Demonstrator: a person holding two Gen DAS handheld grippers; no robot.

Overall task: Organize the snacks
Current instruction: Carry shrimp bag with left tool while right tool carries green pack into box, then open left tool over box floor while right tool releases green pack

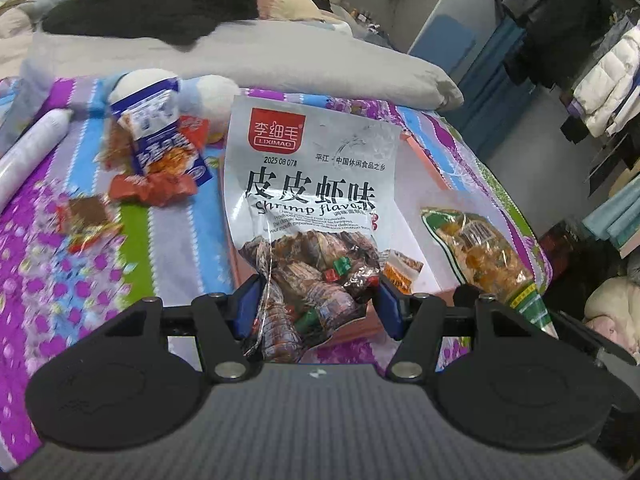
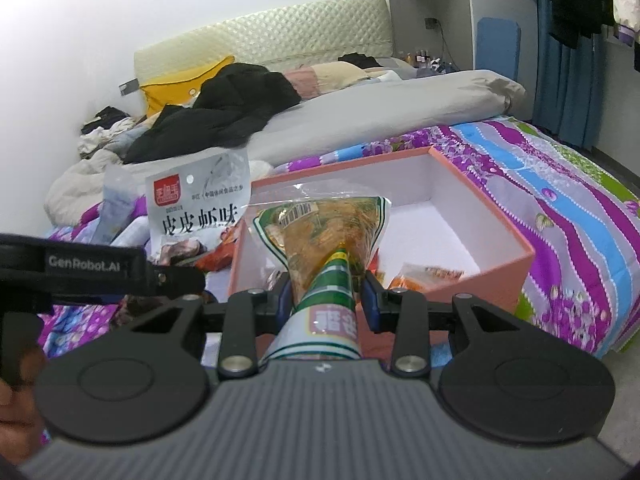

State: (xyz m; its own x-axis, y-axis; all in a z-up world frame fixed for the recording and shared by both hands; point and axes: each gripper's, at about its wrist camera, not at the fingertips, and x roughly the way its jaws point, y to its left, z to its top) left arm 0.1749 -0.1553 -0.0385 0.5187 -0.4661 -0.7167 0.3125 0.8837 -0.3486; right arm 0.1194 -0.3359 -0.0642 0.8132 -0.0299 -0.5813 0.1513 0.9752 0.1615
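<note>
Item 1. Left tool [image 1: 318, 306]: closed on the lower end of a silver shrimp-flavour snack bag [image 1: 308, 184], which stands up from the pads. The bag hangs over the near-left part of a pink box [image 2: 516, 254].

Item 2. Right tool [image 2: 326, 300]: closed on the narrow green-striped neck of a green-and-yellow snack bag [image 2: 324, 224]. The bag's wide end reaches over the near wall of the box.

Item 3. Pink box, white inside, lid off, resting on a striped purple bedspread [image 2: 572, 200]. Inside, near the front wall: one small orange packet [image 2: 430, 274]; most of the floor is bare.

Item 4. Loose stock on the bedspread, left of the box: a blue-and-white packet [image 1: 160, 140], a red wrapper [image 1: 154, 190], a small brown-and-red packet [image 1: 86, 216]; the last is blurred. A white tube [image 1: 30, 152] lies further left.

Item 5. Background: grey pillow [image 1: 248, 60], black clothing [image 1: 160, 4], hanging coats at right.

Step in hand, as judged: both bags are being carried to the box, neither yet released.

Next move calls for: lowering each bag into the bare part of the box, laying it flat clear of the orange packet, then spreading the pads. The two tools sit close together, so staggering the drops would avoid a clash. The crinkly bags may cling or spring back over the wall.
</note>
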